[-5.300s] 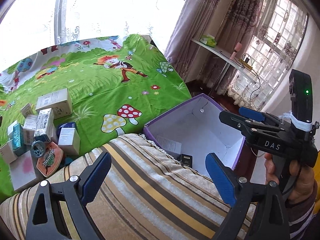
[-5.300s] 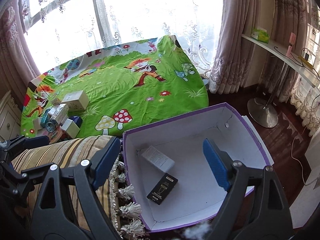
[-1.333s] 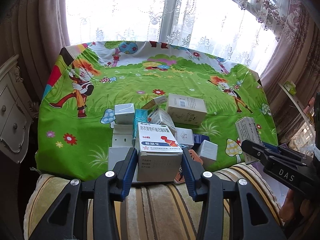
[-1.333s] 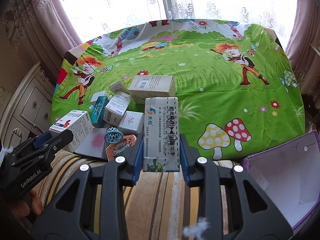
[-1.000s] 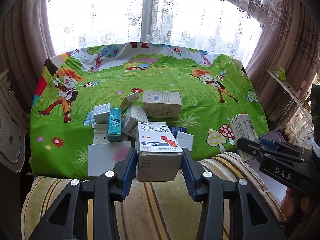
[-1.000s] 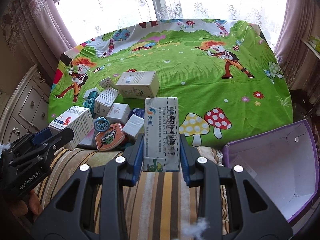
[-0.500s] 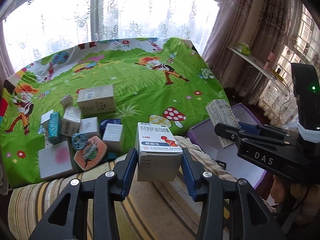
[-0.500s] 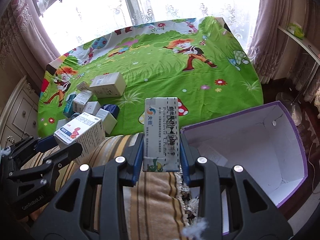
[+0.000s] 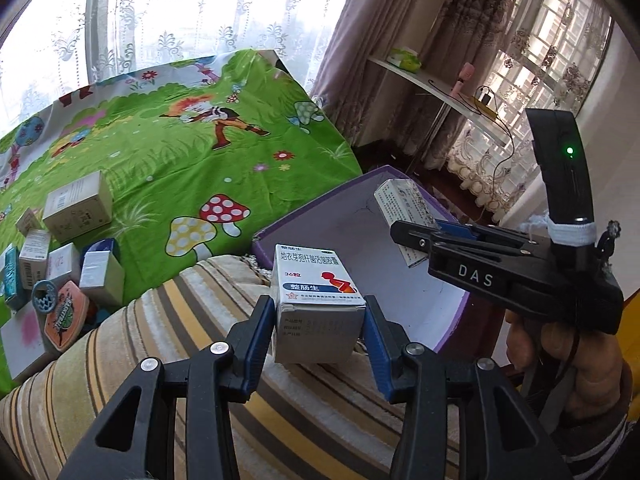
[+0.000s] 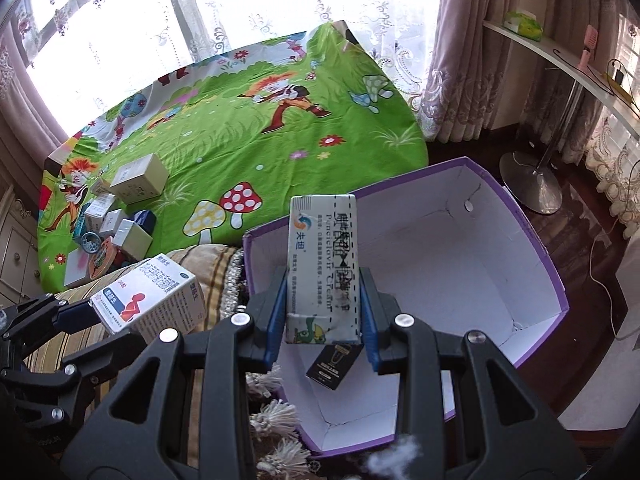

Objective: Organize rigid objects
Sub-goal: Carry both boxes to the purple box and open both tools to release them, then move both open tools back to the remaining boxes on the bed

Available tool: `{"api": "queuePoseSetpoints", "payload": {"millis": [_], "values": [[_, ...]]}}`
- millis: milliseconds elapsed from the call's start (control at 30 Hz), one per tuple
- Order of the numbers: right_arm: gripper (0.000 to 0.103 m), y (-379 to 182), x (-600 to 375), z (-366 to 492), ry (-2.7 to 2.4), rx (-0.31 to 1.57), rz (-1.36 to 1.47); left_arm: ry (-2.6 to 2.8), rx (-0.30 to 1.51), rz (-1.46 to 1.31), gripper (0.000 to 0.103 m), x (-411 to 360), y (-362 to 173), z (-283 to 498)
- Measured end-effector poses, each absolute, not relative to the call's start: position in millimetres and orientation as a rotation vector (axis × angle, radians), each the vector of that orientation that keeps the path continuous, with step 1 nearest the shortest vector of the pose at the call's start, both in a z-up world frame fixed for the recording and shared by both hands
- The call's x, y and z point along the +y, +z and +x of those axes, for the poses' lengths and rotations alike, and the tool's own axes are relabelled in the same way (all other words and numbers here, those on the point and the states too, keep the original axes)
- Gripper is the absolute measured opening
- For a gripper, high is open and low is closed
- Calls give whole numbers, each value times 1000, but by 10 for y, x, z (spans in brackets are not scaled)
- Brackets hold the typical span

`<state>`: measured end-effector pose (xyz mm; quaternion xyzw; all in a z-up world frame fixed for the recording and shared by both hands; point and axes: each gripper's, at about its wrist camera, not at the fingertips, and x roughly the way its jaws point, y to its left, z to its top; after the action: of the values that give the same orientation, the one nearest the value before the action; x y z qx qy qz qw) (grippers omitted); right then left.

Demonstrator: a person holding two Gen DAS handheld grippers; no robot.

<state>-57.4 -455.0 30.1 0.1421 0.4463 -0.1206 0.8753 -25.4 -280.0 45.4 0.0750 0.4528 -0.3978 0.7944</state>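
My left gripper [image 9: 318, 330] is shut on a white medicine box [image 9: 316, 304] with a red figure and blue band, held over the striped cushion beside the purple storage box [image 9: 348, 192]. My right gripper [image 10: 322, 322] is shut on a tall flat white cream carton [image 10: 323, 268], held upright over the purple storage box [image 10: 552, 276], whose inside is white. A small black box [image 10: 332, 364] lies on that box's floor. In the left wrist view the right gripper [image 9: 404, 226] shows at the right with its carton [image 9: 406, 214]. The left gripper's medicine box [image 10: 148, 300] appears at the left of the right wrist view.
Several small boxes [image 9: 78, 206], a blue ring [image 9: 44, 294] and an orange tin [image 9: 64, 318] lie on the green cartoon sheet [image 9: 180, 160] at the left. A striped cushion [image 9: 168, 320] sits between them and the storage box. A hand [image 9: 576, 364] grips the right tool. A white shelf [image 10: 560, 52] runs along the curtained window.
Both grippers have swung right with their boxes, from over the pile on the green sheet to the purple storage box. The right carton now hangs over the box's inside.
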Motion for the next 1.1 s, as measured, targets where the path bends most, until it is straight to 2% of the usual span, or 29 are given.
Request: {"api": "queuePoseSetpoints", "payload": {"millis": [233, 300, 367, 433, 733, 1100], "values": [[39, 289, -4746, -676, -316, 937, 317, -976, 973, 184, 47, -3034, 449, -386], [56, 287, -4769, -698, -325, 932, 327, -989, 969, 200, 50, -3068, 448, -419], [65, 295, -4777, -712, -326, 921, 338, -987, 961, 208, 57, -3064, 451, -433], [66, 304, -4764, -706, -321, 919, 340, -967, 951, 215, 62, -3036, 463, -429], [67, 334, -4545, -607, -251, 925, 322, -822, 944, 204, 62, -2663, 483, -209], [67, 367, -4069, -415, -131, 952, 257, -616, 962, 49, 62, -1886, 439, 163]]}}
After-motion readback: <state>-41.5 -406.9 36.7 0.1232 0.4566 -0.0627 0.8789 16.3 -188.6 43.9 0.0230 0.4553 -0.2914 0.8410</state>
